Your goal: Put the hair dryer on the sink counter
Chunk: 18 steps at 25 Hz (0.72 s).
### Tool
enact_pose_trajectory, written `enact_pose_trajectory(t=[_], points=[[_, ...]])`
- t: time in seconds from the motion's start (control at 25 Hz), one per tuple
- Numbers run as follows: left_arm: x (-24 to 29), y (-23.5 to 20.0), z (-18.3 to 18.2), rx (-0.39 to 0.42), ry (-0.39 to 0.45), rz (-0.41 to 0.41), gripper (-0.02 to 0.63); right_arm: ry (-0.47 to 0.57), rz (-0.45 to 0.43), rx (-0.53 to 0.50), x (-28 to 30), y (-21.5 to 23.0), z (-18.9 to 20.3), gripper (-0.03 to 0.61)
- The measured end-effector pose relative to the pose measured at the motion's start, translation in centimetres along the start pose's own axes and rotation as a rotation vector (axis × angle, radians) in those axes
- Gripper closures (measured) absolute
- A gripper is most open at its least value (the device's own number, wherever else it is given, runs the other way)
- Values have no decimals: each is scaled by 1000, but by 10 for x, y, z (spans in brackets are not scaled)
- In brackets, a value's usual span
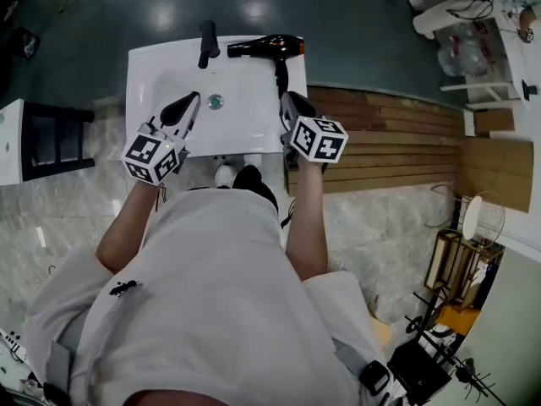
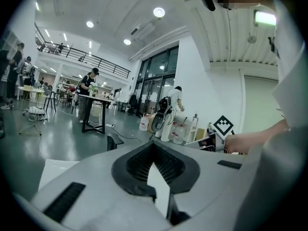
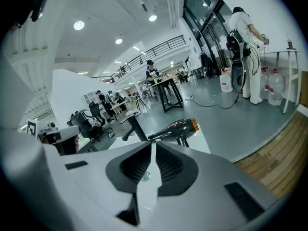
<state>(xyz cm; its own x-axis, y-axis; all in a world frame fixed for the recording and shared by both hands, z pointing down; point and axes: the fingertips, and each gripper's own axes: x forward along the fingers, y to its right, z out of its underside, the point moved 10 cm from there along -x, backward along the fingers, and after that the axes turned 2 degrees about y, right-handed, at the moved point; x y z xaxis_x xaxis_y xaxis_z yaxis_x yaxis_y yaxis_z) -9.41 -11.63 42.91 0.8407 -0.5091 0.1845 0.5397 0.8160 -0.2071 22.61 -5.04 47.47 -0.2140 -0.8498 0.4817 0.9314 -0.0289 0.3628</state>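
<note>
Hair dryer [image 1: 264,47] on sink counter [image 1: 165,55], drain [image 1: 215,101] in basin [image 1: 241,112]; left tongs [image 1: 194,100] and right tongs [image 1: 286,100] narrow, empty.

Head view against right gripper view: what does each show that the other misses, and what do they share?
Only the head view: the person's shirt and the dark rack left of the sink. Only the right gripper view: ceiling lights and people at tables in the hall behind. Both: the hair dryer lying on the sink's far right corner beside the faucet, apart from the right tool.
</note>
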Motion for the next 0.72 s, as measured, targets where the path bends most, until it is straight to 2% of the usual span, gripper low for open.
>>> enact_pose_trajectory(t=[0.52, 0.72], points=[[-39, 3, 2, 0, 34, 6, 612, 111, -23, -66, -50, -49, -4, 566], [-43, 7, 1, 3, 45, 2, 612, 181, -97, -47, -64, -62, -11, 569]])
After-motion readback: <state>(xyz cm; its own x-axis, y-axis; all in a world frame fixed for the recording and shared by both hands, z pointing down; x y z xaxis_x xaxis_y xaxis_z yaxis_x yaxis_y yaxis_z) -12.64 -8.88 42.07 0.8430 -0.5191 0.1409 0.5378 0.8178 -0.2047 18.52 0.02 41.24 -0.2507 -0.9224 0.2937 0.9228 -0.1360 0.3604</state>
